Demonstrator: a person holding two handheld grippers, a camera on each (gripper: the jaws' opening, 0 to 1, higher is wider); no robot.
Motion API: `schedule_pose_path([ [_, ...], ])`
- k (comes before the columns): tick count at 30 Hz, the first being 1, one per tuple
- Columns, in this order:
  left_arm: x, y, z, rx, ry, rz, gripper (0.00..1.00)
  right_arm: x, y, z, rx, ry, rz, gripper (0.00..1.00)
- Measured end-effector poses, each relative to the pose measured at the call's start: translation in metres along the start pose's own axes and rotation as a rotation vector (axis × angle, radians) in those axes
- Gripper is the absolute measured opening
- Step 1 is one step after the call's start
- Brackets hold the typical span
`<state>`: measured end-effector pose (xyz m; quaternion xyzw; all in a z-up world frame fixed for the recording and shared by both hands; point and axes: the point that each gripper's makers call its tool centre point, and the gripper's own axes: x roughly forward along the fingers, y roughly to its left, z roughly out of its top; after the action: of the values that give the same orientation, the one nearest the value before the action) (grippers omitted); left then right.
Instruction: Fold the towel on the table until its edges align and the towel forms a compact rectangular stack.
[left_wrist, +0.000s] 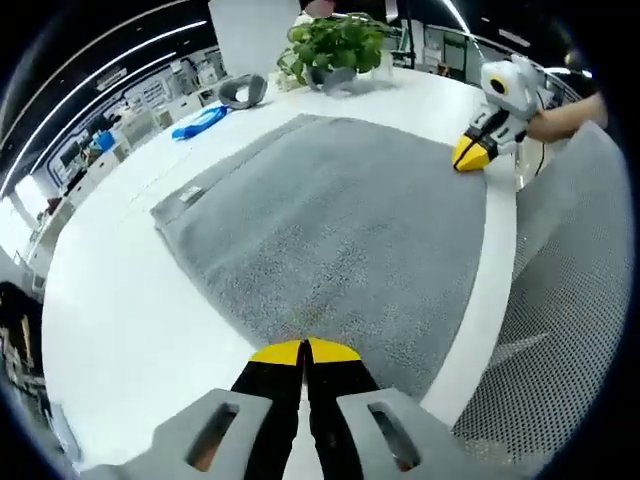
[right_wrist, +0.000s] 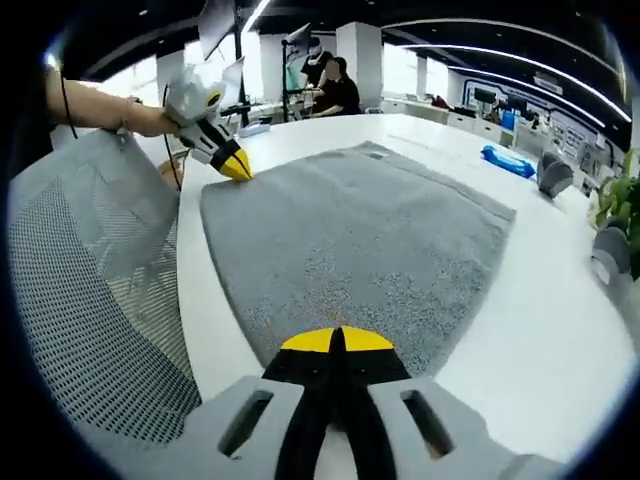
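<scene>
One grey towel (left_wrist: 330, 240) lay flat on the white table (left_wrist: 130, 300). My left gripper (left_wrist: 304, 350) was clamped on its near corner, jaws together. My right gripper (right_wrist: 337, 340) pinched the adjacent corner, jaws together. One potted plant (left_wrist: 335, 45) stood beyond the towel.

- Towel (left_wrist: 330, 250): near corner hidden beneath the left gripper (left_wrist: 304, 350); same under the right gripper (right_wrist: 337, 340).
- Potted plant (right_wrist: 622, 205): cut off at the picture's edge.
- Blue item (left_wrist: 198, 122): too small to identify.
- Grey object (left_wrist: 242, 91): kind unclear.
- Background desks: blurred.
</scene>
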<state>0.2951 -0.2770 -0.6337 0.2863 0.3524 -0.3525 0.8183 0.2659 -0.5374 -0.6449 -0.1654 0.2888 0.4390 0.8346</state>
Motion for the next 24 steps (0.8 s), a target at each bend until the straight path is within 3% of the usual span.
schedule_pose_path([
  [3, -0.008, -0.019, -0.006, 0.137, 0.057, -0.082, 0.01, -0.019, -0.002, -0.005, -0.032, 0.021, 0.0, 0.0],
  [6, -0.017, -0.048, -0.023, 0.309, 0.133, -0.215, 0.05, -0.034, -0.002, -0.012, -0.08, 0.052, 0.002, 0.0],
  [7, -0.02, -0.054, -0.027, 0.328, 0.148, -0.24, 0.07, -0.038, 0.0, -0.015, -0.101, 0.064, 0.017, 0.0],
  [12, -0.03, -0.074, -0.038, 0.324, 0.134, -0.325, 0.19, -0.049, 0.006, -0.032, -0.231, 0.162, 0.027, 0.06],
  [18, -0.027, -0.069, -0.042, 0.309, 0.158, -0.309, 0.19, -0.038, 0.008, -0.039, -0.339, 0.221, 0.036, 0.07],
  [24, -0.021, -0.067, -0.043, 0.31, 0.161, -0.292, 0.15, -0.03, 0.008, -0.042, -0.337, 0.254, 0.04, 0.08],
])
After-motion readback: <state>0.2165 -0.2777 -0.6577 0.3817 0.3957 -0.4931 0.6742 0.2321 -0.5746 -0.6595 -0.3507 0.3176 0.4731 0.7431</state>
